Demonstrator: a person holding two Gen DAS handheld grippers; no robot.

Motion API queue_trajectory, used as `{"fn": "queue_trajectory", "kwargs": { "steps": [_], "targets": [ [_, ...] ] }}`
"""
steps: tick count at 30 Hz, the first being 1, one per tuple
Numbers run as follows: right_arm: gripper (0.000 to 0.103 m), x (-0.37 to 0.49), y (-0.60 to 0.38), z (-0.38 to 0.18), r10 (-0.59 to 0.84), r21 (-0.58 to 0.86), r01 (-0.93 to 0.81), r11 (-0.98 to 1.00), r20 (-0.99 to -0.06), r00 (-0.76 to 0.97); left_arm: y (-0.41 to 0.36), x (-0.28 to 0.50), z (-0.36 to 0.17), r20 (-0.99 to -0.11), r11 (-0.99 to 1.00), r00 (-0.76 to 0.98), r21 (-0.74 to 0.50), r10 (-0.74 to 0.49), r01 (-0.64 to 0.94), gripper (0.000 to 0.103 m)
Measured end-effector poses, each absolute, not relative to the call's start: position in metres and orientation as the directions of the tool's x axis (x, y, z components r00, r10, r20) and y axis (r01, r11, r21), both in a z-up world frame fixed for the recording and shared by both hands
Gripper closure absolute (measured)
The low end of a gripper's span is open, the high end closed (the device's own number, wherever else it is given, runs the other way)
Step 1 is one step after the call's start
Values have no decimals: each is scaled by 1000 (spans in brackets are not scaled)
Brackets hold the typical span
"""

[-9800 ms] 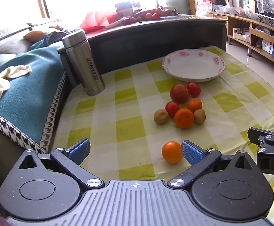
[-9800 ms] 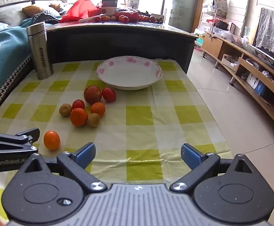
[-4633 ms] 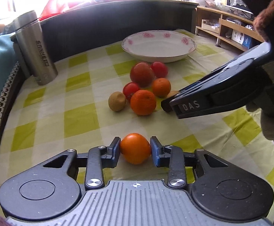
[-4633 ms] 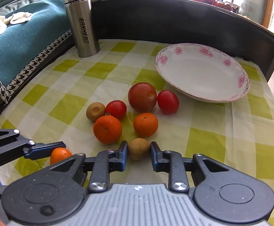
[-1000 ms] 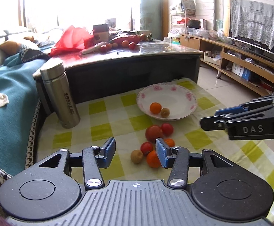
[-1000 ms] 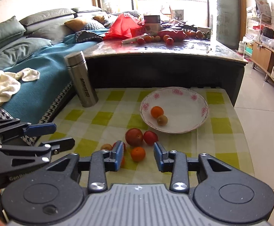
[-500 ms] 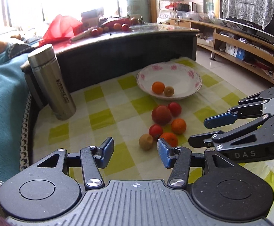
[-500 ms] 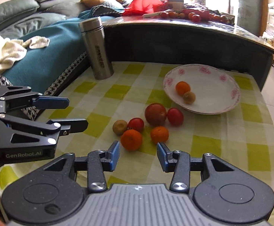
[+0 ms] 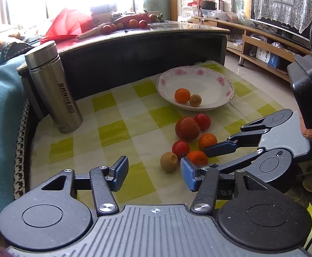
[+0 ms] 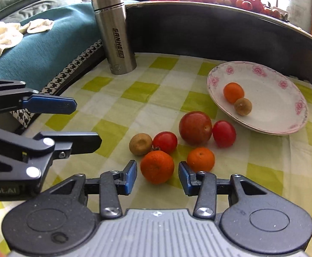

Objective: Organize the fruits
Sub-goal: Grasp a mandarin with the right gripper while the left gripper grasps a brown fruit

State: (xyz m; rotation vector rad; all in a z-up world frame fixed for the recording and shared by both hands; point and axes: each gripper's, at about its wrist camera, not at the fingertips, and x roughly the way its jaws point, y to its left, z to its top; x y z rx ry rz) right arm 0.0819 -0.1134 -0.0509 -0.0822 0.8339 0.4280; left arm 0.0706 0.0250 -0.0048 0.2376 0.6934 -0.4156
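Checked cloth covers the bench (image 9: 117,128); since a second ago the left gripper (image 9: 153,171) has dropped toward the loose fruit, open and empty, the kiwi (image 9: 168,162) just ahead. From the right wrist, the right gripper (image 10: 158,176) brackets the big orange (image 10: 157,166) without touching, jaws wide, while the plate (image 10: 284,98) near the bench's far edge holds two fruits.

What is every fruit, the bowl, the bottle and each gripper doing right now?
White flowered bowl: upright, holds two fruits.
Small orange in the bowl: touching the brown fruit.
Brown fruit in the bowl: resting.
Steel flask: standing, lid on.
Big orange: on the cloth, between the right gripper's fingers, not squeezed.
Right gripper: open.
Left gripper: open, empty.
Five other fruits: loose on the cloth.
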Motion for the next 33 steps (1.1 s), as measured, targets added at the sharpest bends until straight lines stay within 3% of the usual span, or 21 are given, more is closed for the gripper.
{"fn": "queue_trajectory", "kwargs": {
  "steps": [4,18,29,33],
  "targets": [
    [63,88,-113,-58,342,104,-407,908,-746,572,25,77,-11,-673,893,678,57,-296,446,41],
    [64,75,-152,-49,356,226,-298,928,-778,518,-1,103,-43,-720,866,613,33,-326,499,48],
    [64,76,-156,-55,349,215,-301,929,-779,521,-17,106,-57,-728,845,615,91,-304,526,69],
    [64,74,-156,-55,337,197,-303,932,-777,532,-17,102,-55,-731,844,609,86,-308,530,70]
  ]
}}
